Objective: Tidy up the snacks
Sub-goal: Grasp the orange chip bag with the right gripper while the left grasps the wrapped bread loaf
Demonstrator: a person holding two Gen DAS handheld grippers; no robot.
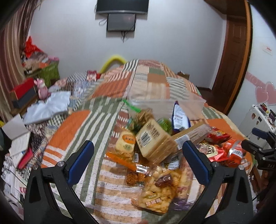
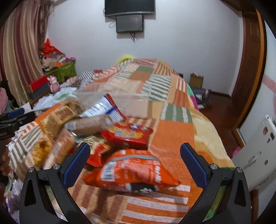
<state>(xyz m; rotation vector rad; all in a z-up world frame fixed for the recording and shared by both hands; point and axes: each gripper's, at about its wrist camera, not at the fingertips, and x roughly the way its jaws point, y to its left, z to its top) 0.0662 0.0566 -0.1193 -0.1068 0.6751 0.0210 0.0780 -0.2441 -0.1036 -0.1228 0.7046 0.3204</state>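
A pile of snacks lies on a patchwork bedspread. In the left wrist view my left gripper is open above a clear cracker pack with a barcode, a small biscuit pack and a bag of mixed rice snacks. A clear plastic bin stands behind the pile. In the right wrist view my right gripper is open over an orange chip bag; a red snack pack and a blue-white bag lie beyond. The right gripper also shows at the left view's right edge.
The clear bin also shows in the right wrist view. Boxes and clutter sit left of the bed. A white fridge stands at the right, a wooden door beyond. A TV hangs on the far wall.
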